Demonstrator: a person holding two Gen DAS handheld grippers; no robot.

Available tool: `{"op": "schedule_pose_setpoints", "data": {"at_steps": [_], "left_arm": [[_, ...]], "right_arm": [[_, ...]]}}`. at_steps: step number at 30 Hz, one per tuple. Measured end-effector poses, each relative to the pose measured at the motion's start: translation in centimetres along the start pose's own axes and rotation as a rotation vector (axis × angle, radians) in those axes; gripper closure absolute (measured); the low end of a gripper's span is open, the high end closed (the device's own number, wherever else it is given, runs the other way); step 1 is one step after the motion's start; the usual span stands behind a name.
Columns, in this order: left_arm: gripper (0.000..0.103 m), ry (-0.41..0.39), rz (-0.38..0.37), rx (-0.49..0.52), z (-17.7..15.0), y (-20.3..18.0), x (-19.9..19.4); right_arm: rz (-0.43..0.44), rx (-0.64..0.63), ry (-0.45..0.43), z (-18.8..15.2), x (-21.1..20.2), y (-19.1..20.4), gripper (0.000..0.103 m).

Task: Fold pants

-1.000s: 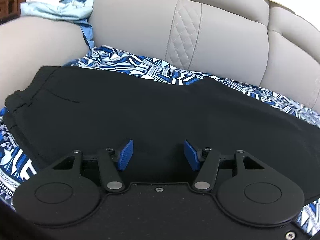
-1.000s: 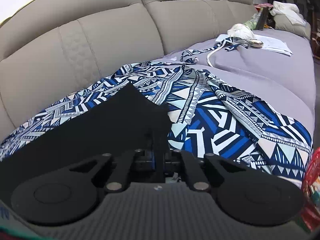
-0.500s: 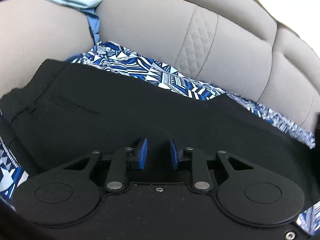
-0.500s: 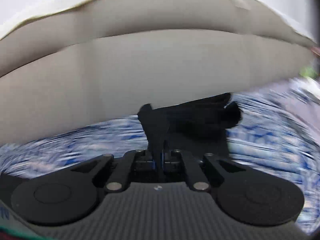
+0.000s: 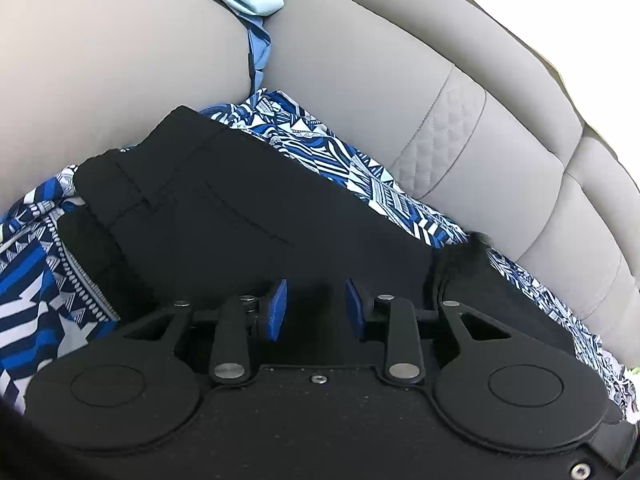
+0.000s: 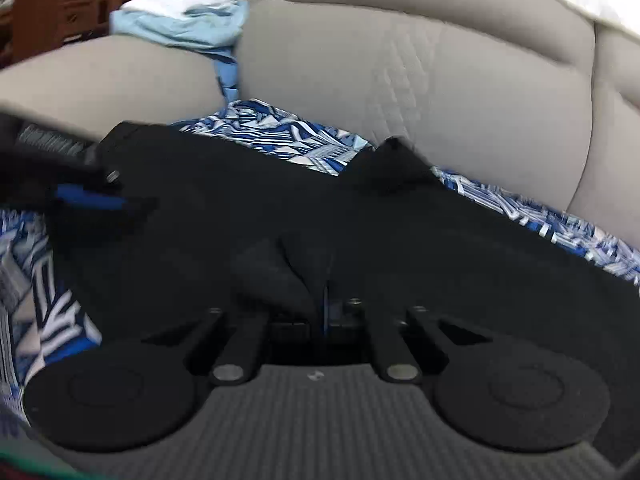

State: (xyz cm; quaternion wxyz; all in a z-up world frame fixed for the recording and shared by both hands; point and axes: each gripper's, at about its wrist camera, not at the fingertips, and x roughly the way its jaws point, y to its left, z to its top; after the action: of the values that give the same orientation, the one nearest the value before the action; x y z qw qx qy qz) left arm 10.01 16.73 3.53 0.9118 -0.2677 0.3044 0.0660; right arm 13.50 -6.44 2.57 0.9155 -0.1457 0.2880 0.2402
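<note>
While the right gripper (image 6: 325, 312) stays out of the way of nothing, it is the one doing the work: jaws clamped on a bunched fold of the black pants (image 5: 248, 216), cloth pinched right at its tips, at 12 o'clock and touching. From that pinch, in the right wrist view, the pants (image 6: 280, 200) run long-axis from 9 to 3 o'clock across the patterned blue sheet (image 6: 280, 132), with a peaked corner standing up near 1 o'clock. Left gripper (image 5: 315, 310) hangs released, blue pads apart, nothing between them, just above the cloth; waistband end lies toward its 10 o'clock, a folded lump near 2 o'clock. Left gripper also shows blurred at 9 o'clock in the right wrist view. Judgement: right hand carries the leg end toward the waistband at 9; left is nearer the waist and should pin it. Beyond sits the grey sofa back (image 5: 400, 80), light blue clothes (image 6: 180, 24) farthest.
</note>
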Motion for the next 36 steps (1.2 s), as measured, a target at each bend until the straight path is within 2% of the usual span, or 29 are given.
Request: {"op": "schedule_pose_setpoints", "data": {"at_steps": [2,4,5,8,11,13,15,18,21,25,27,32,36], "left_arm": [[0.069,0.003,-0.012,0.008,-0.4,-0.2,-0.3],[0.066,0.006,-0.026,0.022,-0.8,-0.6,-0.4],[0.065,0.007,-0.034,0.029,-1.0,-0.9,-0.4],[0.06,0.001,-0.069,0.051,-1.3,-1.6,-0.7],[0.056,-0.008,-0.109,0.095,-1.7,-2.7,-0.9],[0.054,-0.016,-0.133,0.123,-2.1,-3.5,-1.1],[0.053,-0.027,-0.158,0.154,-2.6,-4.6,-1.4],[0.052,-0.038,-0.193,0.209,-3.5,-6.4,-1.5],[0.052,-0.039,-0.217,0.261,-4.5,-8.4,-1.3],[0.052,-0.031,-0.213,0.341,-6.4,-11.1,-0.7],[0.052,-0.034,-0.2,0.371,-7.2,-12.1,-0.4],[0.053,-0.018,-0.153,0.431,-9.1,-13.6,0.2],[0.053,-0.017,-0.106,0.473,-9.9,-13.6,0.4]], "right_arm": [[0.01,-0.027,0.0,-0.3,-0.6,0.5,0.095],[0.009,-0.041,0.001,-0.5,-1.1,0.8,0.09],[0.009,-0.045,0.001,-0.5,-1.4,0.7,0.066],[0.045,-0.022,-0.002,-1.0,-2.3,0.5,0.041],[0.11,-0.01,-0.005,-2.2,-4.2,0.0,0.033],[0.113,-0.018,-0.021,-3.3,-6.0,-0.6,0.027],[0.096,-0.014,-0.04,-4.2,-7.3,-1.6,0.023],[0.023,0.032,-0.069,-5.6,-9.2,-4.0,0.019],[-0.106,0.115,-0.09,-6.7,-10.1,-6.8,0.018],[-0.32,0.254,-0.064,-8.4,-10.3,-10.8,0.018],[-0.393,0.324,-0.055,-9.3,-10.4,-12.6,0.023],[-0.453,0.371,-0.014,-11.1,-10.2,-14.2,0.042],[-0.462,0.358,-0.025,-11.8,-9.8,-13.7,0.045]]}}
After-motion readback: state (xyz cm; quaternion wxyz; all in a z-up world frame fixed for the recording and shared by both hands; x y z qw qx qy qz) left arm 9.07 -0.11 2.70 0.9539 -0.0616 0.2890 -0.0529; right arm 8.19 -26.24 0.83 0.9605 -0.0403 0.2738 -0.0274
